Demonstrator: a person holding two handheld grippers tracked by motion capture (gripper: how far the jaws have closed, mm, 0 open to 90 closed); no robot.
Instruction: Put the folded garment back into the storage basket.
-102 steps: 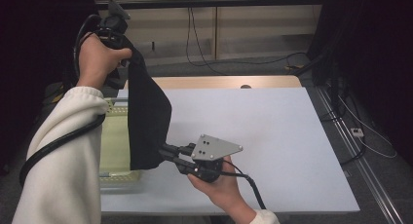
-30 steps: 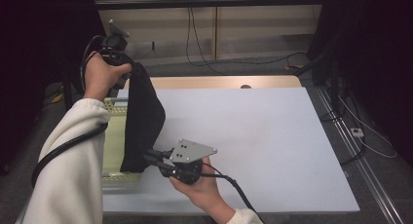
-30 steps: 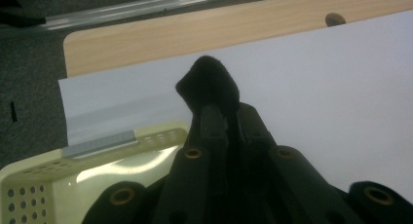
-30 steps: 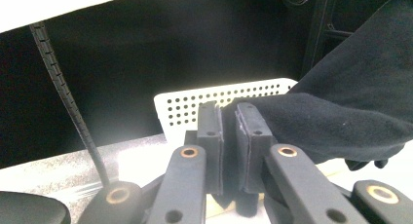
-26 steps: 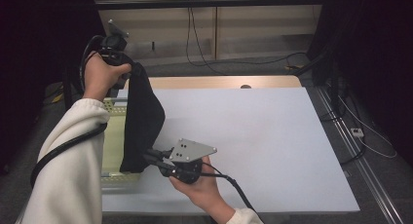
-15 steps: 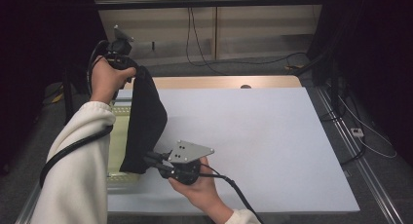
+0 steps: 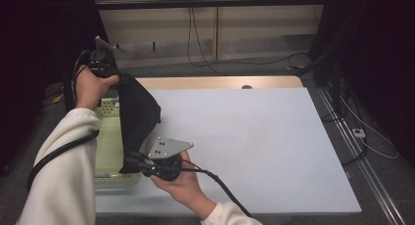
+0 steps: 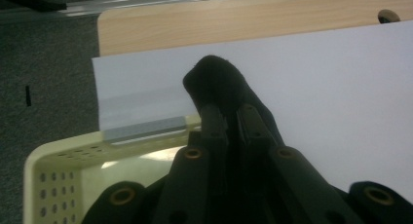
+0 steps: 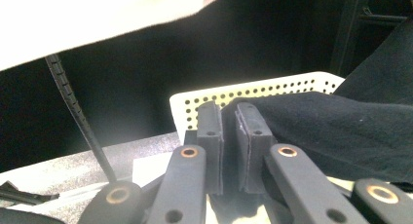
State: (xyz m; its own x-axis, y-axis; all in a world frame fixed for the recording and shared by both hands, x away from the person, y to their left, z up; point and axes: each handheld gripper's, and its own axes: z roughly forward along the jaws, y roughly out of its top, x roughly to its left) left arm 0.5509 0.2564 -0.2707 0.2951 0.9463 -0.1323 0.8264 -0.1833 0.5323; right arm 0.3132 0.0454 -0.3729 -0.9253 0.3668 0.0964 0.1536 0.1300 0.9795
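Hanging between the two grippers, a black soft cloth stretches slantwise over the right rim of a pale yellow perforated plastic basket at the left edge of the table. The left gripper is raised at the far left and pinches the cloth's upper end; in the left gripper view its jaws are closed on a bunched fold of the cloth that pokes out past the tips. The right gripper is lower and nearer, just beside the basket's right wall, pointing left, and its jaws are clamped on the cloth's lower edge; the right gripper view shows the dark cloth pressed between the pads, with the basket's holed rim behind. A white flat sheet covers most of the light wooden table, whose bare strip shows along the far side. White sleeves cover both forearms.
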